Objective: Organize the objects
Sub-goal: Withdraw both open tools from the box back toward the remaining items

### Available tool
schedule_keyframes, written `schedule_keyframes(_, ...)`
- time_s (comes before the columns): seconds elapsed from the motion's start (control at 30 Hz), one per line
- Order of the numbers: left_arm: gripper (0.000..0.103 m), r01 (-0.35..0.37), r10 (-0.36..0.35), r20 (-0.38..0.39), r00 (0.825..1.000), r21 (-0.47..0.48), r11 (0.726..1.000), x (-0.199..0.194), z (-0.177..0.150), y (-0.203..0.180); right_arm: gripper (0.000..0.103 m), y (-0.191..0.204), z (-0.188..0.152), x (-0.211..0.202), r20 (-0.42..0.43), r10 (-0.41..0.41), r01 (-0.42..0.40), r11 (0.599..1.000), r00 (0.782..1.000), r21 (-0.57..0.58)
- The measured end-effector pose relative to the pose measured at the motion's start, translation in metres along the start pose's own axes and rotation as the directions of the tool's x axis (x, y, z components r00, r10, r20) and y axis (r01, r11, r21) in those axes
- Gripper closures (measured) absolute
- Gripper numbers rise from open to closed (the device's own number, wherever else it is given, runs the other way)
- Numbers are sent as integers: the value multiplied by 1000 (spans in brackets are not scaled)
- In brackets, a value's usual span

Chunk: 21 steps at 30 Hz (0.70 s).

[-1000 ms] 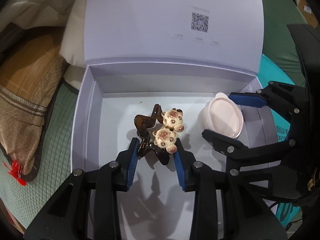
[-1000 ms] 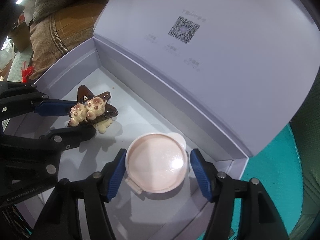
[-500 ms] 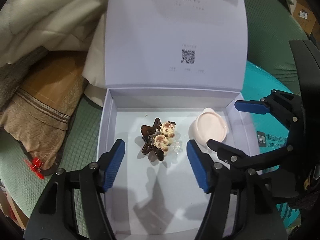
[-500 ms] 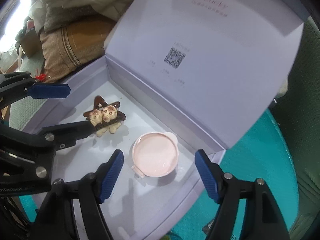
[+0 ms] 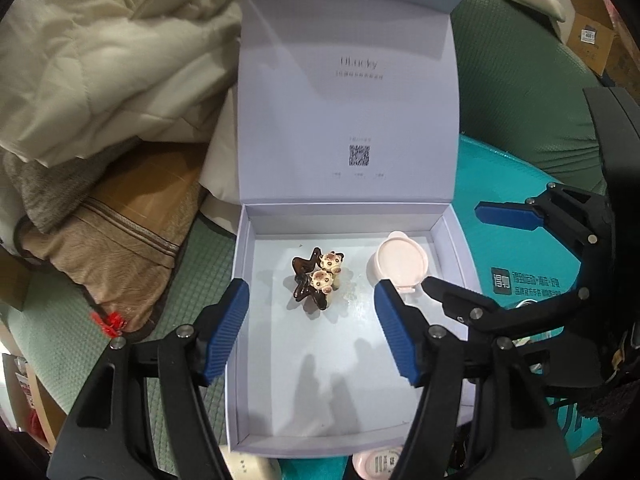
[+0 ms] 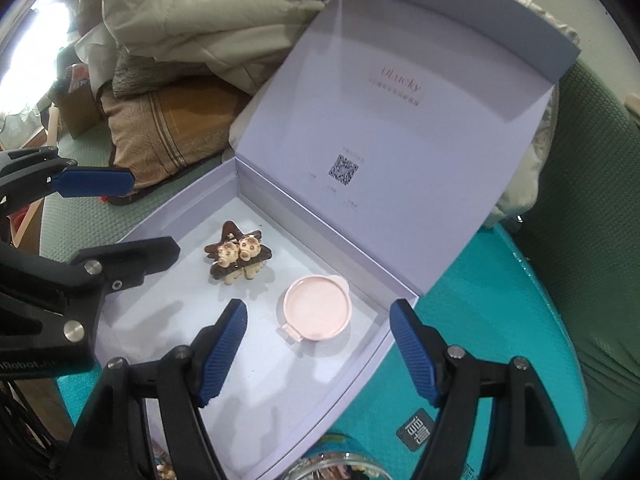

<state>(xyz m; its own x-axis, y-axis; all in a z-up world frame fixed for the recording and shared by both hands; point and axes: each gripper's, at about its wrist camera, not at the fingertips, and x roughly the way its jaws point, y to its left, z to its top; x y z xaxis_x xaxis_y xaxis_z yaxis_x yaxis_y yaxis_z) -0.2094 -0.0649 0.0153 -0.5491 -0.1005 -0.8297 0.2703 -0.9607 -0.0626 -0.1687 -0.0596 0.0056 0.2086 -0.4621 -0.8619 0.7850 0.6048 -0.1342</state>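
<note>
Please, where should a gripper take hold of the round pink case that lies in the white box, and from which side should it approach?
Grip the round pink case across its rim, coming from above with one finger on each side. It lies flat on the floor of the white box, so its sides are low. Keep the fingers away from the small tabs at its near and far edges. The hair clip lies apart, so there seems to be room.

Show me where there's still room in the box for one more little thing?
The near half of the white box floor is bare, from the brown hair clip and pink round case down to the front wall. The left side beside the clip is free too. The far end by the lid is crowded.
</note>
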Motion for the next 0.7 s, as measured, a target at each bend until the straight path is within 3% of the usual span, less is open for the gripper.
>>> schedule_keyframes(0.43,35,-38,39,66,997,-8,999,-60,-6,-1,28,20,-13,-46,60,-19,20,999,998,-28)
schedule_keyframes(0.7,32,-61,61,94,994,-6,998,-86,-27,-1,28,33,-25,-68,78,-15,18,999,997,-41)
